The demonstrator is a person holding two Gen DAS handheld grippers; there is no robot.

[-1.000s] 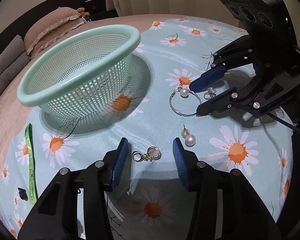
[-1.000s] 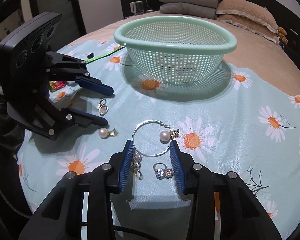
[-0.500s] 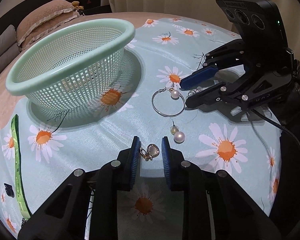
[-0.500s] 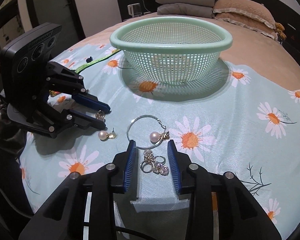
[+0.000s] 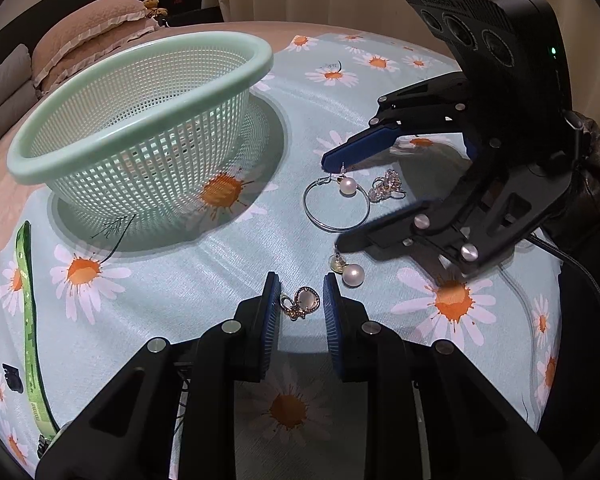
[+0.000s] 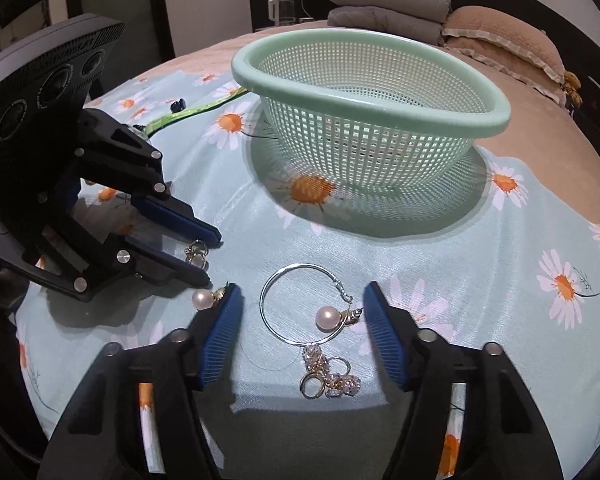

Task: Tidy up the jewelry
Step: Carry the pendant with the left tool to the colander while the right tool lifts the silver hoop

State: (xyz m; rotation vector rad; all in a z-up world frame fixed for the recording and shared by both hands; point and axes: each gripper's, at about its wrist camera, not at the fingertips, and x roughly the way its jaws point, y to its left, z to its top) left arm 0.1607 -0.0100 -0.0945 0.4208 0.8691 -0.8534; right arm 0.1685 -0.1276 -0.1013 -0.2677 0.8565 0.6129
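My left gripper point(image 5: 300, 298) sits low on the daisy-print light blue cloth point(image 5: 220, 264) with its blue pads narrowed around the small gold pendant with a pale oval stone point(image 5: 302, 303), a sliver of gap still showing each side so nothing's pinched. My right gripper point(image 6: 302, 300) is spread wide and holding nothing, straddling the thin silver hoop earring with a pearl point(image 6: 306, 307) and the sparkly crystal-ball earrings point(image 6: 330, 376). The loose pearl stud earring point(image 5: 350, 272) lies just beside the left pads, and the mint green plastic mesh basket point(image 5: 140, 120) stands well apart.

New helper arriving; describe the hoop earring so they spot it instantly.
Start at the green mesh basket on the daisy cloth. Just in front lies the hoop earring, between the right gripper's open fingers. Only it is a big thin silver ring carrying a pearl.
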